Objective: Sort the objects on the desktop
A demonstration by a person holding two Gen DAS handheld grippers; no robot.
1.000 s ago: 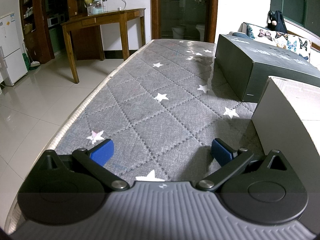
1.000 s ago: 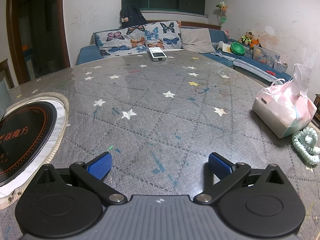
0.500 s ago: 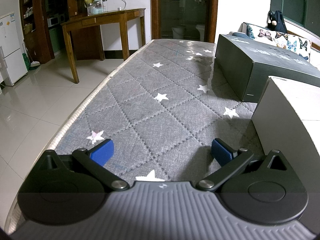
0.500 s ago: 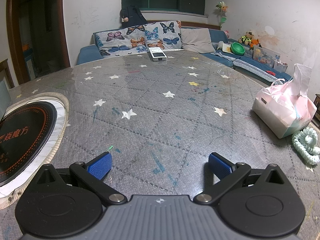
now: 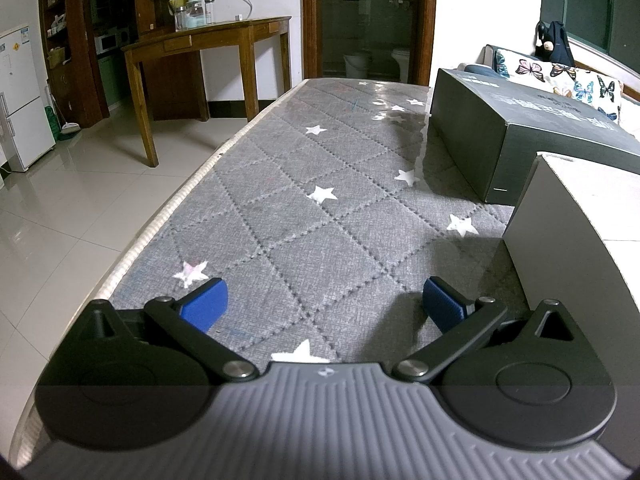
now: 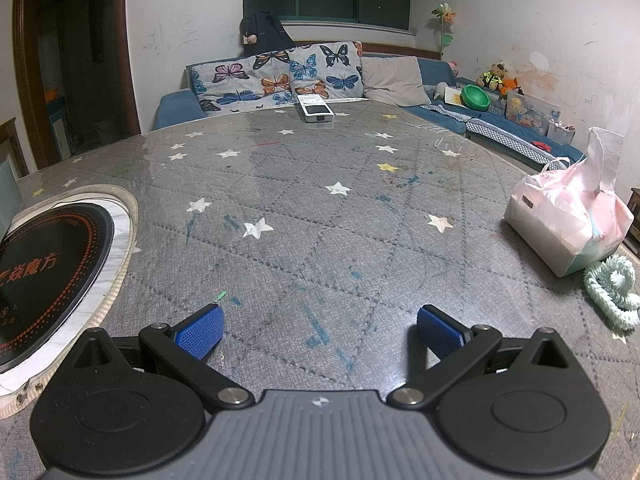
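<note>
My left gripper (image 5: 322, 304) is open just above the grey star-patterned tabletop (image 5: 320, 168), nothing between its blue pads. A dark green box (image 5: 516, 136) lies at the right, and a pale grey box (image 5: 576, 232) stands close beside my right finger. My right gripper (image 6: 320, 330) is also open and empty over the same cloth. On the right edge sits a pink tissue pack (image 6: 568, 216) with a mint coiled cord (image 6: 610, 292) in front of it. A white remote (image 6: 315, 109) lies at the far edge.
A round black induction cooktop (image 6: 44, 264) is set into the table at the left of the right wrist view. Behind the table runs a blue sofa with butterfly cushions (image 6: 280, 76). The left table edge (image 5: 160, 220) drops to tiled floor, with a wooden desk (image 5: 208, 40) beyond.
</note>
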